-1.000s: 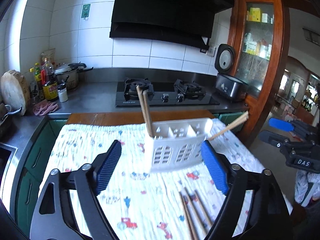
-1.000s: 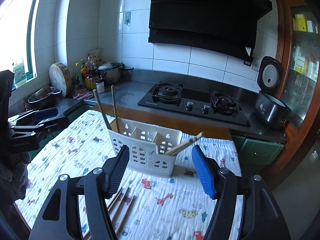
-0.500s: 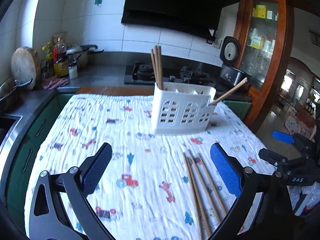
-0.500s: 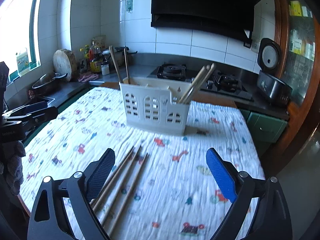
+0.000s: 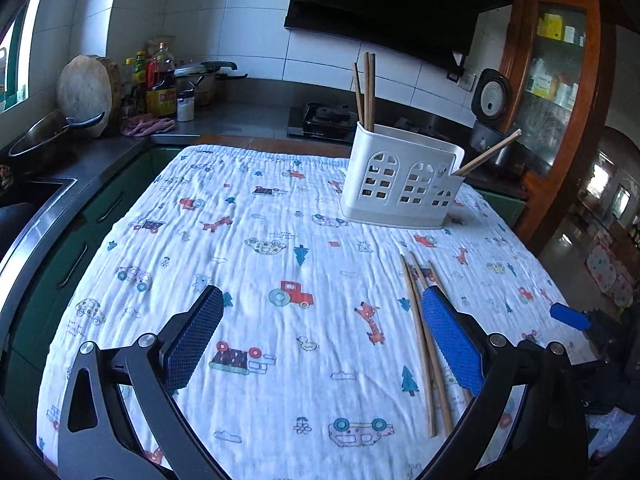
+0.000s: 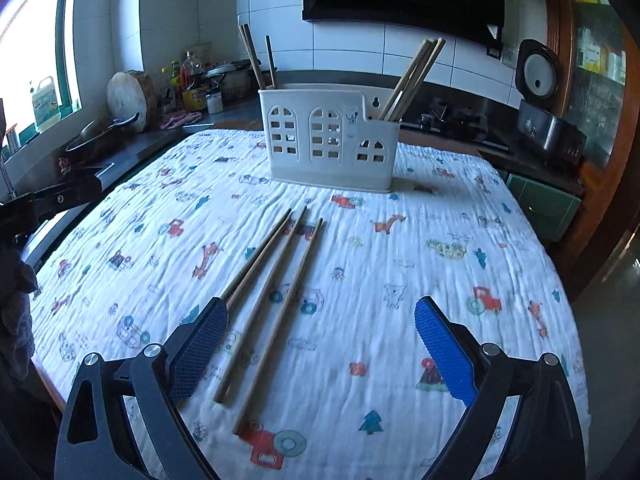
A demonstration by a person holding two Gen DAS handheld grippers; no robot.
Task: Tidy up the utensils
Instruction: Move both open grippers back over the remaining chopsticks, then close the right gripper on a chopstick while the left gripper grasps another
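Both claws hang low over the near edge of the worktop, which is covered by a white cloth printed with small cars and animals. The right claw stands wide with nothing between its blue pads. Three loose chopsticks lie flat on the cloth toward the near left of its view, side by side and running away from the near edge; the leftmost passes just beside the tip of the left pad, and the other two lie inside the gap, close to that pad. The left claw is also spread wide and holds nothing. In its view the same chopsticks lie at its right pad, partly hidden behind it, not between the pads. Farther on, toward the far edge of the worktop, a white plastic holder with window-shaped cutouts stands upright on the cloth. A few chopsticks stand in its left compartment, and a small bundle leans out of the right one. Behind the worktop runs a dark kitchen counter with a stove and bottles.
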